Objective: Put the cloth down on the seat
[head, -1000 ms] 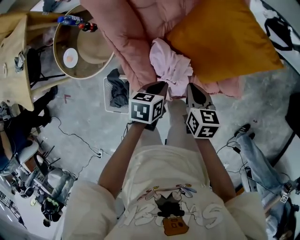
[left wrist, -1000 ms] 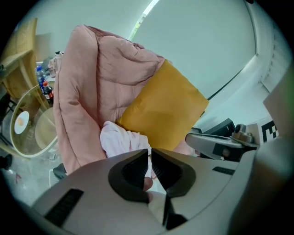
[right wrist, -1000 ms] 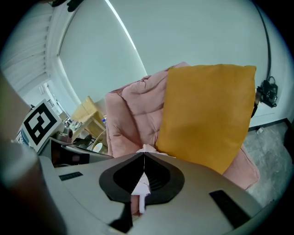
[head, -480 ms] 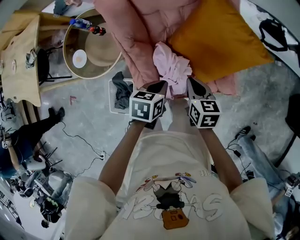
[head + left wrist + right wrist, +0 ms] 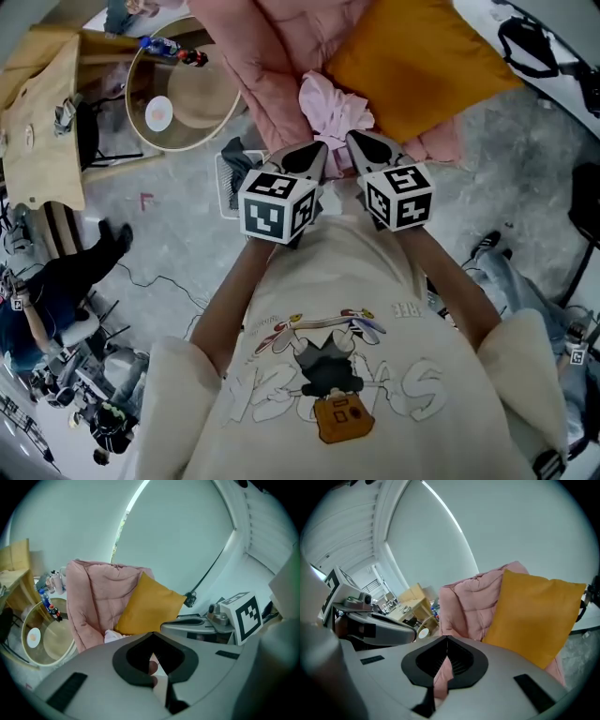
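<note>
Grey concrete floor (image 5: 178,234) below, pink quilted seat (image 5: 272,56) up top | cloth (image 5: 333,103): pale pink, bunched on the seat right up against the orange cushion (image 5: 422,66) | left gripper (image 5: 319,150): near the cushion's lower corner, jaws pressed together, pinching cloth | right gripper (image 5: 358,141): just beside that corner, same deal, pinching a pink fold

An orange cushion (image 5: 422,66) is propped at the far right. At the far left a round wooden table (image 5: 178,147) is seen, with bottles (image 5: 156,44) and a white disc (image 5: 158,113) set on it. A white basket (image 5: 225,199) holding a dark garment (image 5: 236,156) is placed on the grey floor (image 5: 178,234) beside it.
</note>
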### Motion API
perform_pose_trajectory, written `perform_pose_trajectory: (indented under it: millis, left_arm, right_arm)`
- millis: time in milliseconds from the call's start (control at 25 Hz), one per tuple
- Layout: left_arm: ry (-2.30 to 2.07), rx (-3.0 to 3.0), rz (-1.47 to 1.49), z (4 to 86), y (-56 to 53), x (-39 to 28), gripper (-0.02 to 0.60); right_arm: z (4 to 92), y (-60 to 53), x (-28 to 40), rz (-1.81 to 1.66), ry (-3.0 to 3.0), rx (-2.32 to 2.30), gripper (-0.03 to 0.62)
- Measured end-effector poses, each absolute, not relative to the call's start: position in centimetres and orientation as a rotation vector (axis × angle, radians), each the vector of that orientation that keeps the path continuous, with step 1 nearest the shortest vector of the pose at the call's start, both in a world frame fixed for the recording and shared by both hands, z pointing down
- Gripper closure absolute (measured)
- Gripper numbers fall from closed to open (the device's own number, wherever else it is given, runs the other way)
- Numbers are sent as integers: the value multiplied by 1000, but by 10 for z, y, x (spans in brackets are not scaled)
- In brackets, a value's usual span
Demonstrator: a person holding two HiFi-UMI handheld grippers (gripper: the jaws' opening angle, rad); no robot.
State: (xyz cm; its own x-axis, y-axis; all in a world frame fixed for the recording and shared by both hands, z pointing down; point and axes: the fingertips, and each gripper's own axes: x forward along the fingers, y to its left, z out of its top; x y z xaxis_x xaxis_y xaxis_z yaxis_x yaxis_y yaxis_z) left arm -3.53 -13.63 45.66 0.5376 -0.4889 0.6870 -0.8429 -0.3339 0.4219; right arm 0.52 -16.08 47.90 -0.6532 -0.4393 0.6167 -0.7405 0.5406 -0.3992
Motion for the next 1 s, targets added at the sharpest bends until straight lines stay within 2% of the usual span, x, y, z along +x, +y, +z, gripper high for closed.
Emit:
perform_pose_trajectory:
  millis: [360, 600, 1000]
  left_arm:
    - [-1270, 2075, 454, 369, -141, -59, 577]
    - [-1343, 2128, 428, 329, -142, -48, 575]
    - [-1572, 2126, 242, 293, -145, -46, 577]
  right_arm:
    - [384, -153, -18, 801, -2526, 803, 576]
    - [345, -143, -15, 757, -2599, 738, 576]
    - [298, -149, 24, 612, -2669, 1003, 576]
